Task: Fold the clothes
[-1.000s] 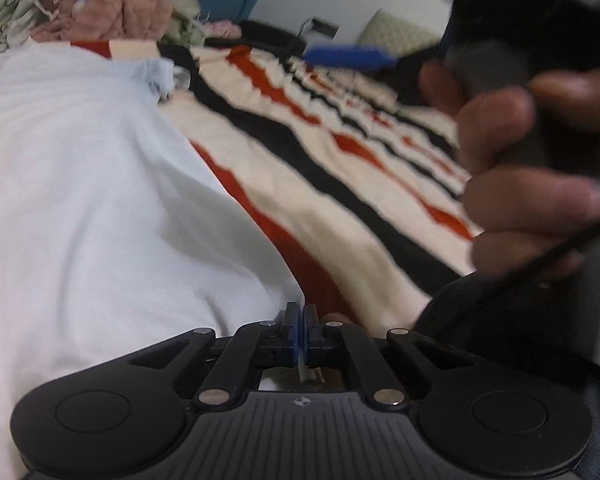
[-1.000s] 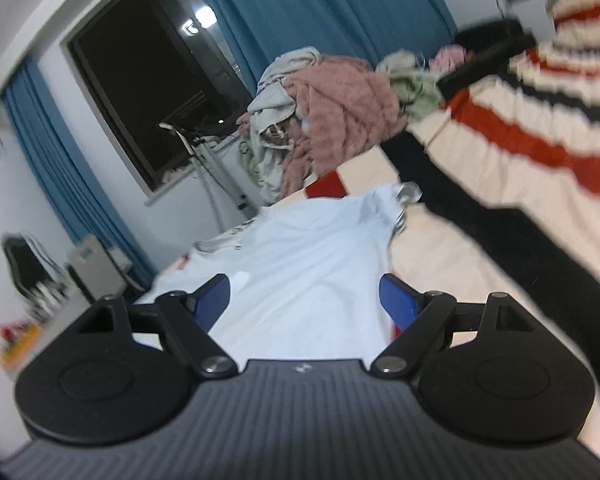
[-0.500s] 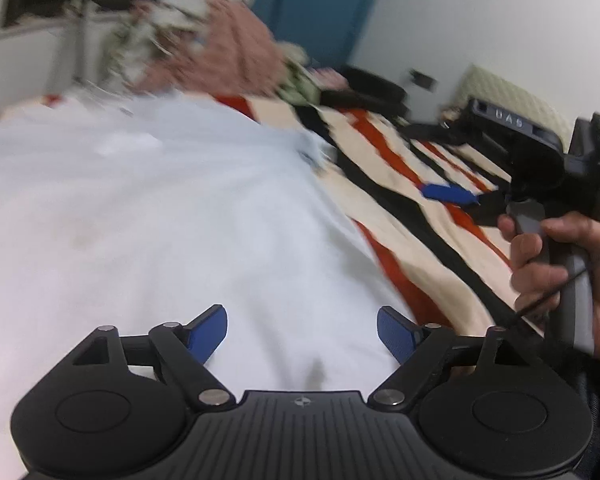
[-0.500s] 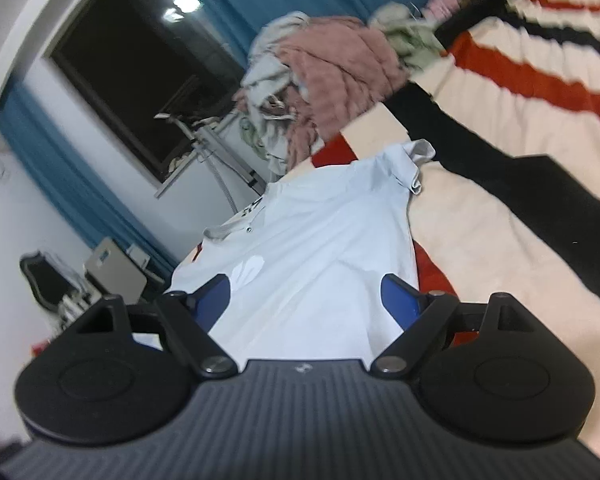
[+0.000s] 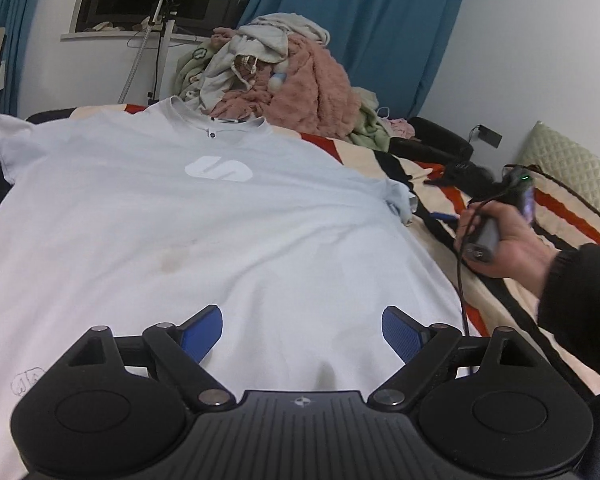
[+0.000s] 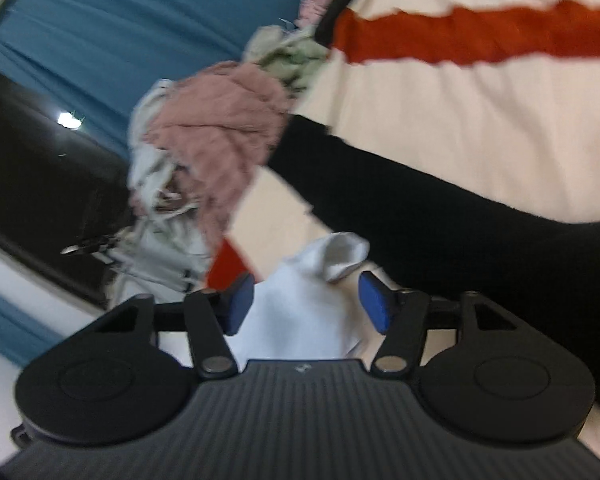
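Left wrist view: the left gripper (image 5: pixel 302 330) hovers wide open and empty over the pale blue T-shirt (image 5: pixel 204 232), spread flat across the striped bed (image 5: pixel 496 308).

Right wrist view: the right gripper (image 6: pixel 306 304), jaws closing, straddles the shirt's sleeve (image 6: pixel 320 280) without yet pinching it.

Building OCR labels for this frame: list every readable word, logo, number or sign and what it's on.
No readable words or numbers.
White logo on the chest of the pale blue cotton T-shirt: a stylised mark, possibly "S"; no letters beside it.
Small outline drawing near the T-shirt's lower left: looks like digits, too small to read.
Small emblem on the black left claw body: a symbol, not text.
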Action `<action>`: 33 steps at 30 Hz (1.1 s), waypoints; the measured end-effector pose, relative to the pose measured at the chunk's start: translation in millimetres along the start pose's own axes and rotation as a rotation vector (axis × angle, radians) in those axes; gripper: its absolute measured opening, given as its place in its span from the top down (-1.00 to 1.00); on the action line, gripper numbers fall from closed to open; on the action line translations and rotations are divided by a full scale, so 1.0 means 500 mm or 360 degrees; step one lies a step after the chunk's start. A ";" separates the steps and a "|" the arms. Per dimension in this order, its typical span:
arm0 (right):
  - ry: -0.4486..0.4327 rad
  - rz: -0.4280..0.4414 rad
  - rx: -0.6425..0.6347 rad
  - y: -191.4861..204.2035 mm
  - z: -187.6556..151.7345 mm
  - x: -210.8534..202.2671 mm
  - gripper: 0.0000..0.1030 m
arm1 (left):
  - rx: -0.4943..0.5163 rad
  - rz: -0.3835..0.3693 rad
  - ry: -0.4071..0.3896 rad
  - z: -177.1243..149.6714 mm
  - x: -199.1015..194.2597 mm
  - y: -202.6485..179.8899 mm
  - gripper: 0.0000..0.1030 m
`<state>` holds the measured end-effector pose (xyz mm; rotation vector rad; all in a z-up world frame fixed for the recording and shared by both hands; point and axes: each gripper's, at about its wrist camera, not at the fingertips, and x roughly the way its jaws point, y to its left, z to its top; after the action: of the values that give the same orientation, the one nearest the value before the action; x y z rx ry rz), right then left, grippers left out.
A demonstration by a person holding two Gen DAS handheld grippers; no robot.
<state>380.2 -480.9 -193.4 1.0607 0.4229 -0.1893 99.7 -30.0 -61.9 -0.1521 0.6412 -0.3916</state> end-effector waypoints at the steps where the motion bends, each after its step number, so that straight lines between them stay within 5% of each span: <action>1: 0.0007 -0.0022 -0.0028 -0.007 0.002 0.026 -0.16 | -0.0011 -0.0006 0.0009 0.000 0.012 -0.001 -0.72; 5: -0.0035 -0.0002 -0.0158 -0.011 0.016 0.101 -0.14 | -0.0040 -0.0008 0.0049 -0.009 0.043 0.004 -0.72; 6: -0.0027 0.0024 -0.0167 -0.008 0.021 0.116 0.17 | -0.0051 -0.0004 0.0065 -0.012 0.049 0.007 -0.72; 7: -0.0009 0.0049 -0.0186 -0.003 0.025 0.129 0.83 | -0.0069 0.0001 0.0084 -0.014 0.056 0.011 -0.72; 8: 0.0025 0.0073 -0.0223 0.007 0.027 0.140 0.91 | -0.0086 0.0006 0.0102 -0.017 0.063 0.015 -0.72; 13: -0.0074 0.0046 -0.0609 0.098 0.056 0.139 0.92 | -0.0159 0.0013 0.0155 -0.018 0.085 0.032 -0.71; 18: -0.0255 -0.0230 -0.0856 0.140 0.131 0.161 0.91 | -0.0154 0.0023 0.0139 -0.017 0.088 0.036 -0.71; 23: -0.0230 -0.0319 -0.0758 0.104 0.152 0.163 0.80 | -0.0128 0.0042 0.0111 -0.012 0.085 0.032 -0.70; 24: -0.0200 -0.0307 -0.0735 0.097 0.148 0.155 0.59 | -0.0119 0.0052 0.0101 -0.010 0.084 0.032 -0.70; 25: -0.0175 -0.0293 -0.0716 0.093 0.144 0.146 0.08 | -0.0114 0.0064 0.0092 -0.008 0.082 0.031 -0.70; 27: -0.0192 -0.0237 -0.0678 0.090 0.122 0.109 -0.48 | -0.0111 0.0089 0.0075 -0.006 0.077 0.031 -0.70; 33: -0.0113 -0.0020 -0.0247 0.045 0.030 -0.006 -0.50 | -0.0162 0.0121 0.0034 -0.003 0.045 0.037 -0.70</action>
<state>389.2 -483.2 -167.7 0.8967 0.3738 -0.2015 120.8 -22.1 -80.1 -0.2201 0.6861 -0.2875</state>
